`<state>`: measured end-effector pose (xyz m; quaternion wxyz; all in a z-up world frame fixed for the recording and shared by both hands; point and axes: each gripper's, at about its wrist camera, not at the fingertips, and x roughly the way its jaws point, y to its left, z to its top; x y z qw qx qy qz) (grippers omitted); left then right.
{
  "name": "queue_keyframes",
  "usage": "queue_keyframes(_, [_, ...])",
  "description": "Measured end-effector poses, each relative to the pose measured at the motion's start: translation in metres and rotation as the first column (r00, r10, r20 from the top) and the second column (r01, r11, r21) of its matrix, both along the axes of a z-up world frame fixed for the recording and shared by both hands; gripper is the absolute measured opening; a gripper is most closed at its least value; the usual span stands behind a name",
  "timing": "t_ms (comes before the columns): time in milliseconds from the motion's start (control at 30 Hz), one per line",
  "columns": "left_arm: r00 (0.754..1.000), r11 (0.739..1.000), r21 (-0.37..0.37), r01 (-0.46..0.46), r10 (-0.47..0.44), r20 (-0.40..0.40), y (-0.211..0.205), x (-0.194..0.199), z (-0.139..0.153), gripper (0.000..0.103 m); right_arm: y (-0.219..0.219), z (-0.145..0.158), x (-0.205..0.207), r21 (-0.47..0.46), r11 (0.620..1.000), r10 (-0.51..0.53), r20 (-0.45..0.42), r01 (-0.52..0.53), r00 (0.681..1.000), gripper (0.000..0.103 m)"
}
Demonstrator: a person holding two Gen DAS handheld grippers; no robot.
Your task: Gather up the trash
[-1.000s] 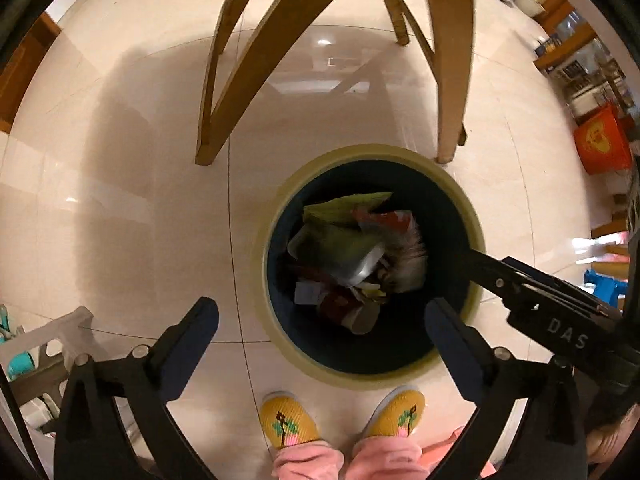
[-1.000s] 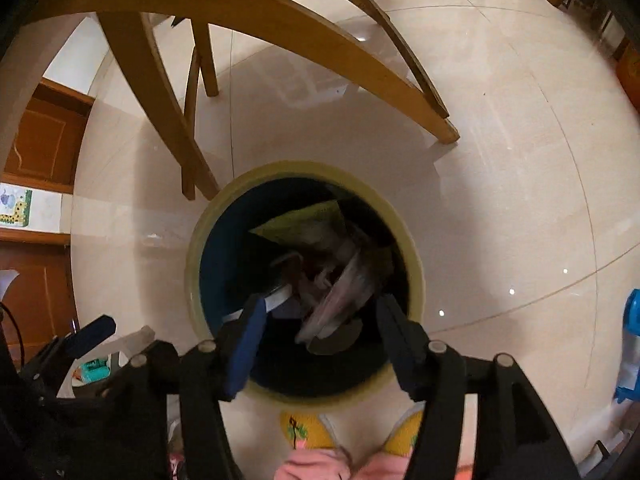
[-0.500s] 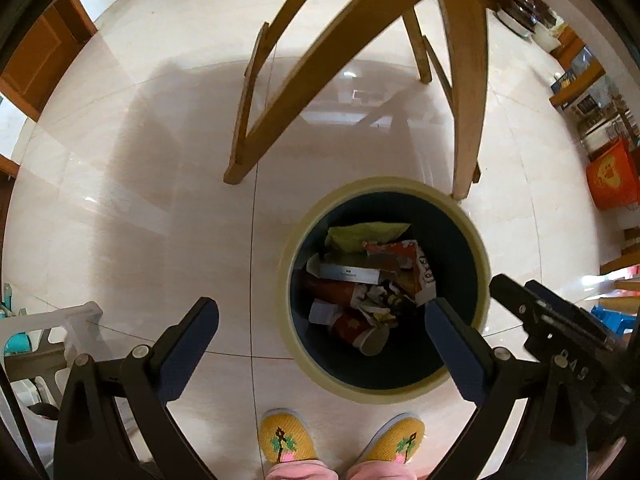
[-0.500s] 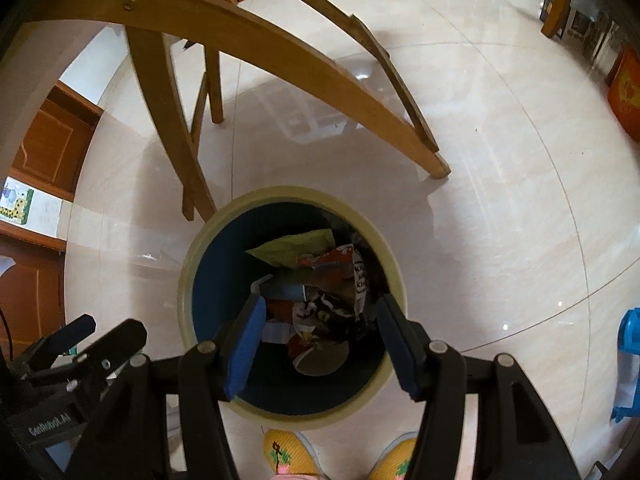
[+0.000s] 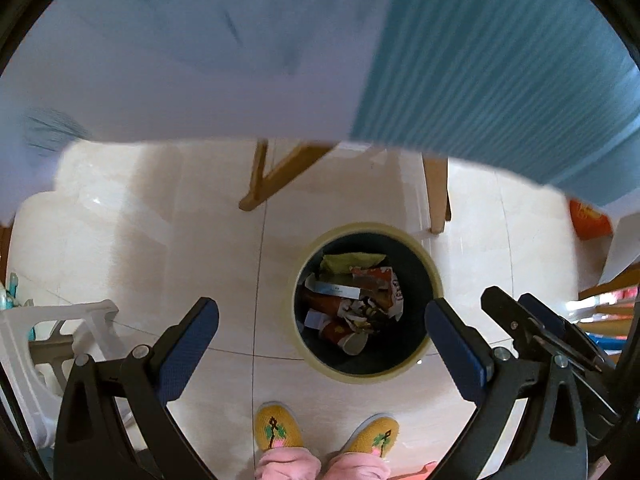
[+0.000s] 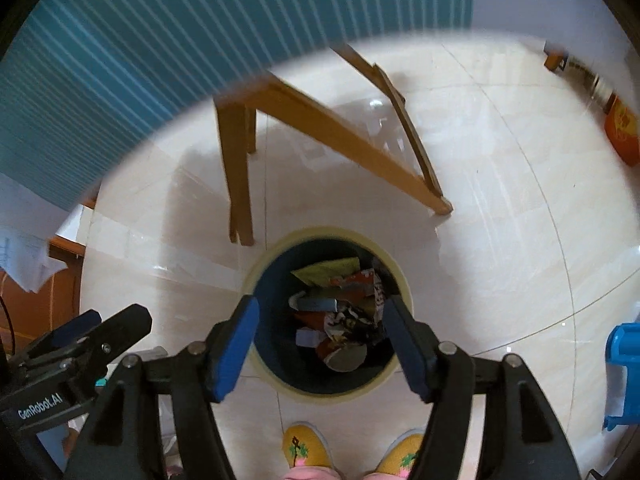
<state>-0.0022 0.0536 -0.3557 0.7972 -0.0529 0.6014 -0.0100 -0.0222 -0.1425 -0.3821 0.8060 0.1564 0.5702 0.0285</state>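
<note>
Both grippers have risen above the trash bin [image 5: 366, 308]: left gripper [image 5: 322, 346] and right gripper [image 6: 320, 344], jaws just widened, gape empty. The wrappers [image 6: 340, 312] lie inside the bin, so that drop looks finished.

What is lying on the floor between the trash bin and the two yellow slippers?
Nothing: in the left wrist view, only bare pale floor tile separates the trash bin from the yellow slippers. The right wrist view agrees.

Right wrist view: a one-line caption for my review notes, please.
Open right tongs, nothing between them, above a round bin of wrappers and a paper cup; yellow slippers below.
</note>
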Motion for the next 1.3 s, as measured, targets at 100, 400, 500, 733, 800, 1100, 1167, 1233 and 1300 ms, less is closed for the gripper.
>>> queue_keyframes(100, [1.000,1.000,0.006,-0.021,0.020,0.019,0.005,0.001,0.027,0.102,0.000,0.025,0.001,0.012,1.000,-0.004,0.015,0.004,1.000,0.066])
queue_keyframes(400, [0.998,0.999,0.034,-0.007,0.005,0.058,0.011,0.009,0.111,0.102,0.009,0.114,-0.001,-0.002,1.000,0.008,0.066,-0.008,0.998,0.066])
queue_keyframes(500, [0.997,0.999,0.035,-0.001,-0.002,0.075,0.011,0.011,0.142,0.102,0.009,0.150,0.002,-0.010,1.000,0.001,0.093,0.000,0.996,0.066])
queue_keyframes(733, [0.991,0.999,0.040,0.009,-0.014,0.133,0.007,0.017,0.224,0.102,0.004,0.244,0.014,-0.035,0.999,-0.005,0.171,0.011,0.985,0.066])
queue_keyframes(800, [0.987,0.999,0.047,0.006,-0.013,0.161,0.006,0.018,0.245,0.102,0.003,0.263,0.016,-0.043,0.999,0.003,0.190,0.005,0.982,0.066])
queue_keyframes(1100, [0.962,0.994,0.110,-0.002,-0.028,0.273,-0.002,0.021,0.327,0.102,0.000,0.341,0.018,-0.078,0.997,0.030,0.273,-0.009,0.962,0.066])
queue_keyframes(1167, [0.954,0.993,0.118,0.004,-0.039,0.298,-0.005,0.020,0.340,0.102,-0.001,0.353,0.019,-0.080,0.997,0.035,0.294,-0.012,0.955,0.066])
queue_keyframes(1233, [0.948,0.992,0.123,0.006,-0.045,0.314,-0.009,0.019,0.346,0.102,-0.001,0.363,0.019,-0.082,0.997,0.039,0.315,-0.014,0.948,0.066])
queue_keyframes(1300, [0.944,0.992,0.125,0.006,-0.047,0.326,-0.011,0.020,0.350,0.102,-0.001,0.367,0.020,-0.089,0.996,0.045,0.329,-0.016,0.943,0.066])
